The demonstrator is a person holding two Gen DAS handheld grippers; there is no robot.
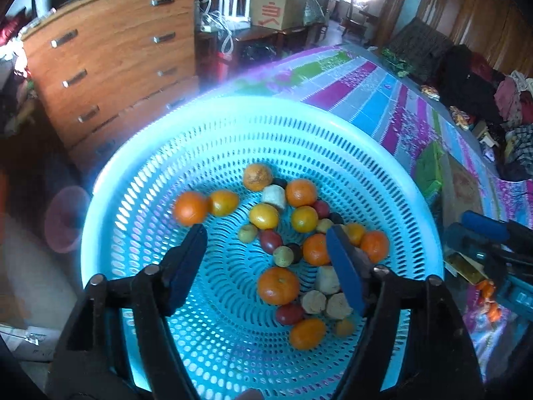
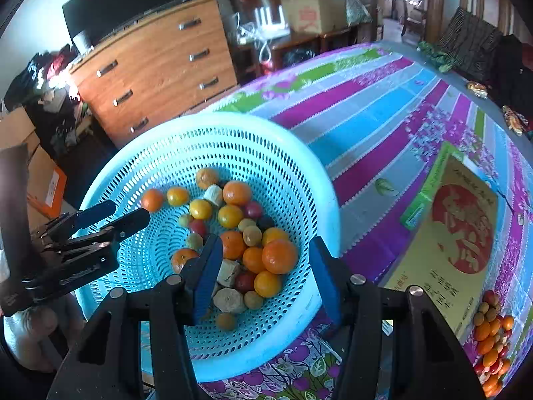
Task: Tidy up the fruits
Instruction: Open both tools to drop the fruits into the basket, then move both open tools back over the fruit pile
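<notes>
A light blue perforated basket stands tilted on the striped tablecloth and holds several oranges, yellow citrus, small red and green fruits and pale root chunks. My left gripper is open over the basket's inside, with nothing between its blue pads. A blurred orange sits just past its left fingertip. My right gripper is open too. Its left finger is over the fruit heap and its right finger over the basket's rim. A large orange shows between them, untouched.
A yellow box with a red circle lies right of the basket. A heap of loose fruit lies on the tablecloth at the lower right. A wooden chest of drawers stands behind the basket.
</notes>
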